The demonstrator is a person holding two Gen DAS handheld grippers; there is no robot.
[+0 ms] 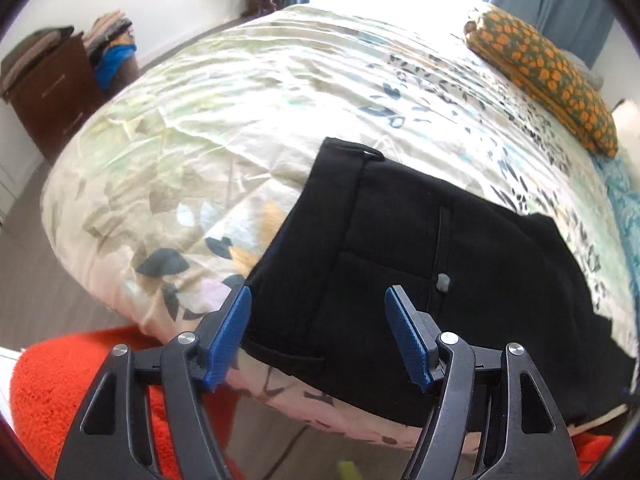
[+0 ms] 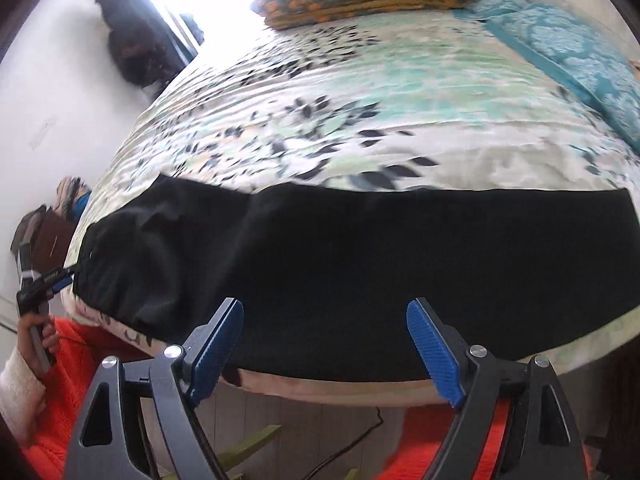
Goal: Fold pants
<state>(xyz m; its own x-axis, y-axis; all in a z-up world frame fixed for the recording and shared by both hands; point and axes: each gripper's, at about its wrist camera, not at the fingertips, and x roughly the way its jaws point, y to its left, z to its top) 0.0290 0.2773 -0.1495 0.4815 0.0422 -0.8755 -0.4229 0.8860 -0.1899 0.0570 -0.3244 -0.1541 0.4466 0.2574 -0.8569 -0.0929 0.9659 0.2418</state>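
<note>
Pants (image 1: 420, 280), black, lie flat along the near edge of the bed (image 1: 200, 128), on top of its leaf-printed cover. In my left view the waistband end is towards the bed's near left corner, and a small pale button (image 1: 443, 282) shows on the cloth. In my right view the pants stretch as a long dark band across the near edge, with the waist end bunched at the left.

My left fingers (image 1: 318, 336) stand spread wide with nothing between the blue pads; they hang just above the waist end without pressing on it. My right fingers (image 2: 325, 346) are also spread apart and empty, over the middle of the pants near the bed's edge.

At the far right corner of the bed lies an orange-and-green patterned pillow (image 1: 548, 76), with a teal blanket (image 2: 572, 60) beside it. Off the bed's far left side stands a brown drawer chest (image 1: 52, 96) with folded clothes (image 1: 36, 48) piled on top; I cannot tell what is inside it. Orange fleece (image 1: 60, 392) shows below the bed's edge.
</note>
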